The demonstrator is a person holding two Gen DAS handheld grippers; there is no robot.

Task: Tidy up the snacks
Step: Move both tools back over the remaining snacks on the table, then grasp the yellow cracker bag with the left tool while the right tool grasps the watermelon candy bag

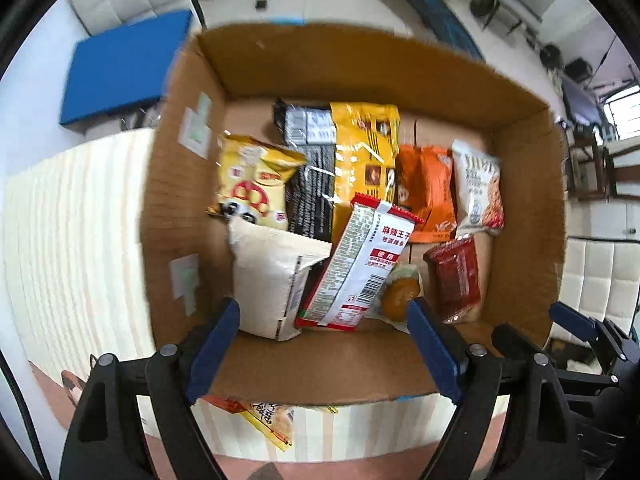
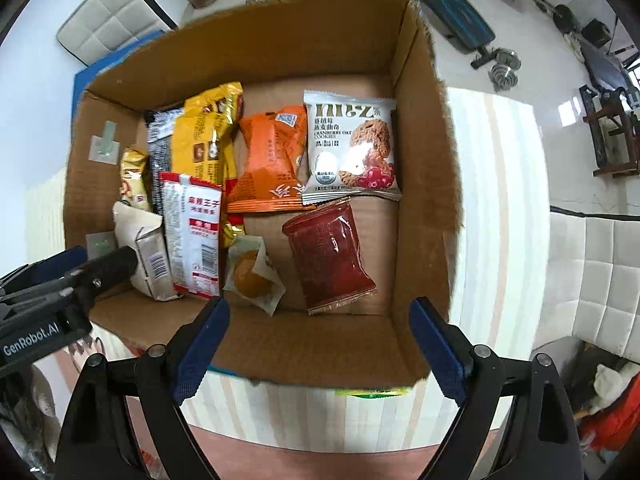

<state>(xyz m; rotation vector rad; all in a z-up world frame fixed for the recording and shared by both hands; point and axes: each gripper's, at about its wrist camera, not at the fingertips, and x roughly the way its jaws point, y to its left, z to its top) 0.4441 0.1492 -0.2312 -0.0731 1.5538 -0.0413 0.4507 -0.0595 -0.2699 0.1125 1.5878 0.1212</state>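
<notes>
Cardboard box (image 2: 424,160) sits under both claws, there to collect the snacks. Below the left claw (image 1: 324,344), jaws wide and empty, a beige packet (image 1: 272,280) and a red-and-white packet (image 1: 360,264) lean against the stacked ones. Ahead of the right claw (image 2: 316,340), equally wide and empty, a dark red pouch (image 2: 332,252) lies flat beneath a cookie packet (image 2: 350,148), filling bare floor.

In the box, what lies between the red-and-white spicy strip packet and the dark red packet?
A small clear packet with a round yellow cake lies between the red-and-white packet and the dark red packet, clearest in the right wrist view.
</notes>
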